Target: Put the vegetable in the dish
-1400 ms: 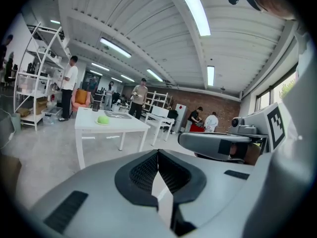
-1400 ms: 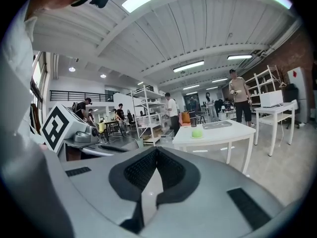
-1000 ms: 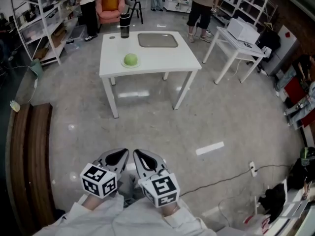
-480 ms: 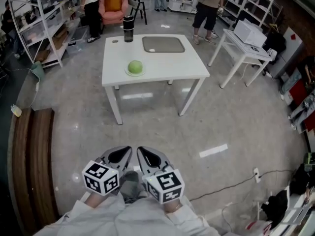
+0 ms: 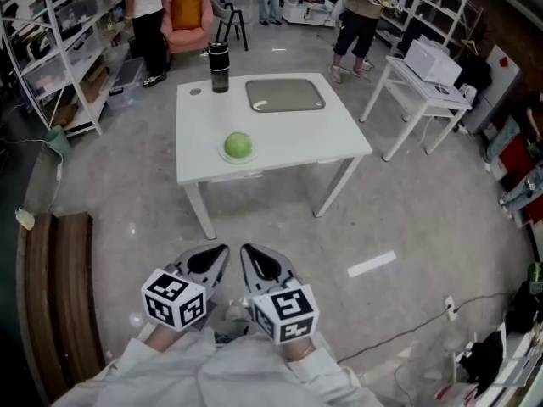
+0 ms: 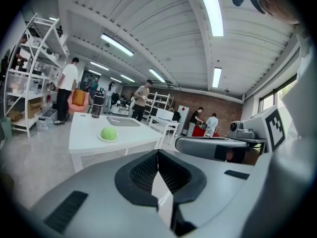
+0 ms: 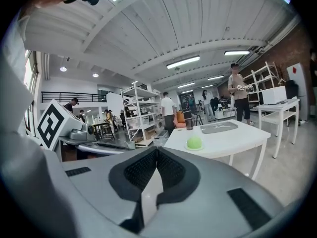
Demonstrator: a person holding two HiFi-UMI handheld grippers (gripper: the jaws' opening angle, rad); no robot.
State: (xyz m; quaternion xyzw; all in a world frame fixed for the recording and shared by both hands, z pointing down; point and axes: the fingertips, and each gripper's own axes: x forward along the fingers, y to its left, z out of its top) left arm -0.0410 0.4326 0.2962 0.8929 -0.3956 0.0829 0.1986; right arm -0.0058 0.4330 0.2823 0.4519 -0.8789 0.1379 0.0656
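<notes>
Left gripper (image 5: 212,257) first: jaws pressed flat together, pad against pad, nothing between them. Right gripper (image 5: 254,257), same story, jaws closed tight and empty. The two ride side by side, tips almost meeting, each marker cube sitting just above a pale sleeve (image 5: 170,371).

Under both grippers there is only the grey floor (image 5: 407,193). They are short of the bench (image 5: 288,138), well apart from its near edge.

Straight ahead of the tips, on the near part of the white bench, there's the vegetable (image 5: 238,145): round, green, sitting on a small pale saucer (image 5: 226,154). From the left gripper view it lies a little left of the closed jaws, from the right gripper view a little right, so it sits between their two lines of sight.

Past the vegetable and off to the right lies a grey rectangular tray (image 5: 285,94), flat on the bench with nothing in it. At the far left corner a dark tumbler (image 5: 219,66) stands upright.

Farther out, people stand beyond the bench, a second white table (image 5: 399,79) stands off to the right, and shelving (image 5: 59,41) runs along the left.
</notes>
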